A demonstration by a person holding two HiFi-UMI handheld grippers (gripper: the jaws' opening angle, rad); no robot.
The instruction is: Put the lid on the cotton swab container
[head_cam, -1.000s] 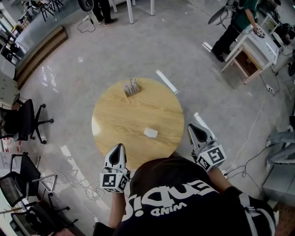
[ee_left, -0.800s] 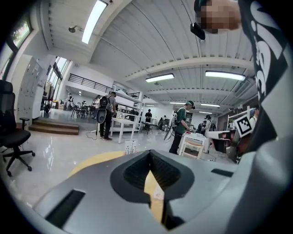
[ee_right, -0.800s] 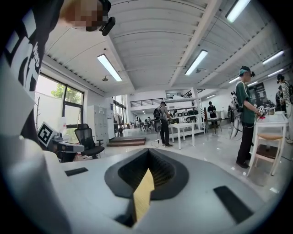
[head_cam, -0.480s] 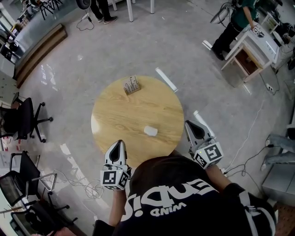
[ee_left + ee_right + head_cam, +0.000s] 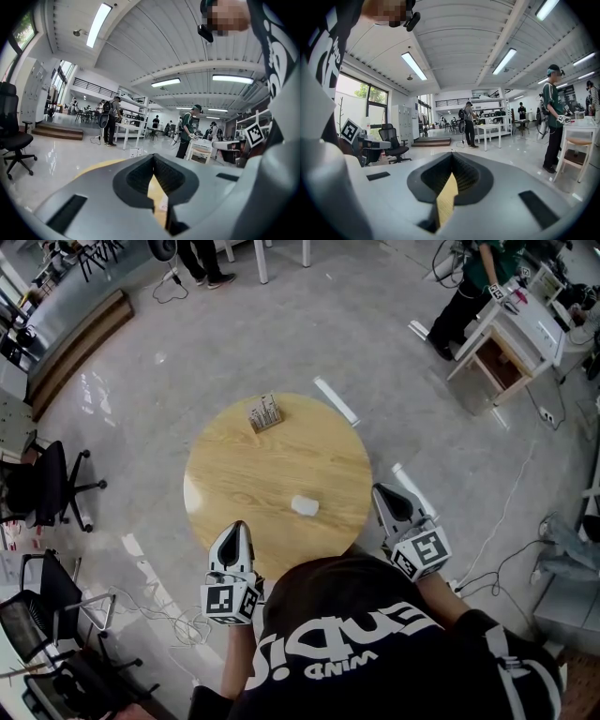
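Note:
A round wooden table (image 5: 253,474) stands in front of me. The cotton swab container (image 5: 265,413), a small open box of swabs, sits at its far edge, and also shows small in the left gripper view (image 5: 136,152). The white lid (image 5: 304,505) lies flat on the near right part of the top. My left gripper (image 5: 237,525) hovers at the near edge, shut and empty, its jaws meeting in a point (image 5: 153,161). My right gripper (image 5: 380,489) hangs off the table's right side, shut and empty as well (image 5: 452,174). Both are a good way from the lid.
Black office chairs (image 5: 56,486) stand at the left. A person (image 5: 469,292) works at a white bench (image 5: 520,329) at the upper right. Cables (image 5: 169,615) trail on the floor near my left side. A white strip (image 5: 336,401) lies on the floor behind the table.
Both grippers have drifted slightly, the left a little nearer to me and the right a little to the left. The lid and container have not moved.

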